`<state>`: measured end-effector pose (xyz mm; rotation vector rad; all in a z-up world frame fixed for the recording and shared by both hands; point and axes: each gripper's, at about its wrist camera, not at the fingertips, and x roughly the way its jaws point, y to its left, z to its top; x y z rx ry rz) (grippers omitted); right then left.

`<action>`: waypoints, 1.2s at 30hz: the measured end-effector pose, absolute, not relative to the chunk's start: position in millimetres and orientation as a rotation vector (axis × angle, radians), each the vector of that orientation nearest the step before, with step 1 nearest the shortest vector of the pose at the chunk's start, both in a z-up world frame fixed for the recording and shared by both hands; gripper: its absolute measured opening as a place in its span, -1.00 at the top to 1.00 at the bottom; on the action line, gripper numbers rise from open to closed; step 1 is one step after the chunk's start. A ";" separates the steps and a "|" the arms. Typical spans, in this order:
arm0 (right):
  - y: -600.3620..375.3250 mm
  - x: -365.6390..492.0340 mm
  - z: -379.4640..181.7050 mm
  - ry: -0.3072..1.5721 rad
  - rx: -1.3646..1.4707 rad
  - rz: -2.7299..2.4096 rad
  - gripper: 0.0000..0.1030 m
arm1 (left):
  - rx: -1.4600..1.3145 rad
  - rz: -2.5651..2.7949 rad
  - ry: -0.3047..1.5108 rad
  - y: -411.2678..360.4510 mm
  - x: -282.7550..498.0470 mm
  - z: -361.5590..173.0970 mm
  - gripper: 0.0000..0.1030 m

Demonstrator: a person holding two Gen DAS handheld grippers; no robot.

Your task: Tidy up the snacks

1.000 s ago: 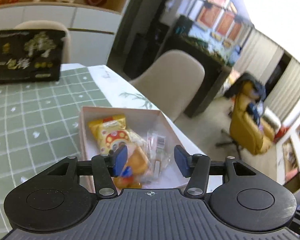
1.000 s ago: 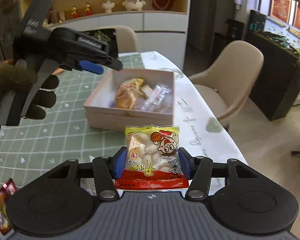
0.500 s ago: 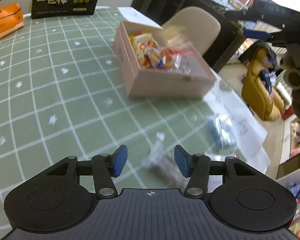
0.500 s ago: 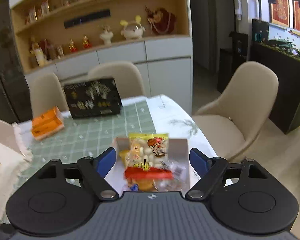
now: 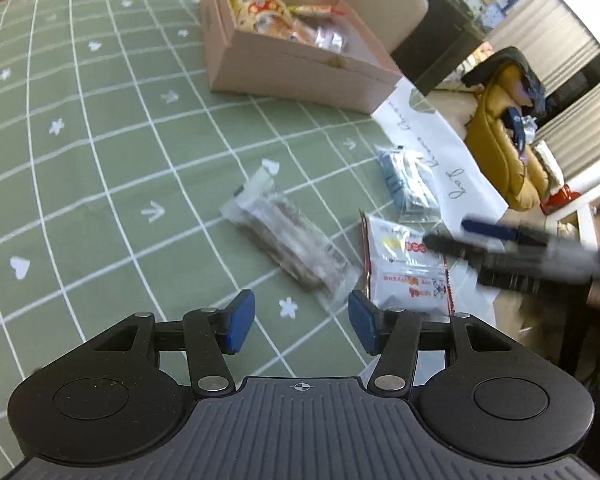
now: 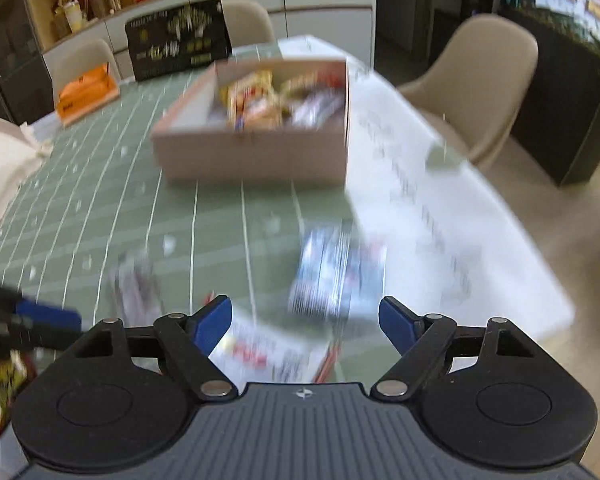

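The pink open box [image 5: 300, 60] holds several snack packets at the far side of the green checked tablecloth [image 5: 100, 160]. Three loose packets lie nearer: a clear one with brown bars [image 5: 288, 236], a blue one [image 5: 410, 182] and a white-and-red one [image 5: 408, 268]. My left gripper [image 5: 301, 322] hangs open just short of the clear packet, nothing between its pads. My right gripper [image 6: 306, 324] is open and empty above the white-and-red packet [image 6: 268, 352], with the blurred blue packet [image 6: 332, 272] just beyond. In the left wrist view the right gripper [image 5: 448, 234] reaches in over the white-and-red packet.
A black bag [image 6: 176, 40] and an orange pack [image 6: 86, 92] stand at the table's far end. Beige chairs [image 6: 472, 92] line the right side, past the white cloth border [image 6: 440, 216]. A red-and-yellow packet [image 6: 0, 384] lies at the near left.
The right gripper opened, let its yellow-and-red packet go over the box, then dropped back toward the loose packets. The left gripper swung away from the box and down over the clear packet.
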<state>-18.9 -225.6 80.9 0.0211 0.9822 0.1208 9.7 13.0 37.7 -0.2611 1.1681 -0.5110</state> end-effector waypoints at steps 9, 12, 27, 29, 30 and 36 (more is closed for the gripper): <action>-202.7 -49.8 51.0 1.037 0.128 0.156 -0.59 | -0.156 -0.427 1.083 -44.8 46.3 27.5 -0.11; -189.1 -59.3 54.0 1.042 0.101 0.229 -0.58 | 0.018 -0.452 1.028 -64.4 38.5 27.3 -0.10; -153.1 -86.2 63.4 1.008 -0.155 0.369 -0.58 | -0.093 -0.400 1.067 20.7 22.6 32.7 0.47; -141.9 -88.3 60.6 0.976 -0.250 0.352 -0.58 | -0.111 -0.390 1.068 26.2 22.4 32.7 0.46; -139.0 -86.5 58.8 0.962 -0.282 0.317 -0.58 | -0.114 -0.388 1.066 26.7 22.1 32.9 0.45; -161.9 -56.2 61.7 0.930 -0.158 0.199 -0.58 | -0.088 -0.437 1.048 18.6 20.3 36.9 0.43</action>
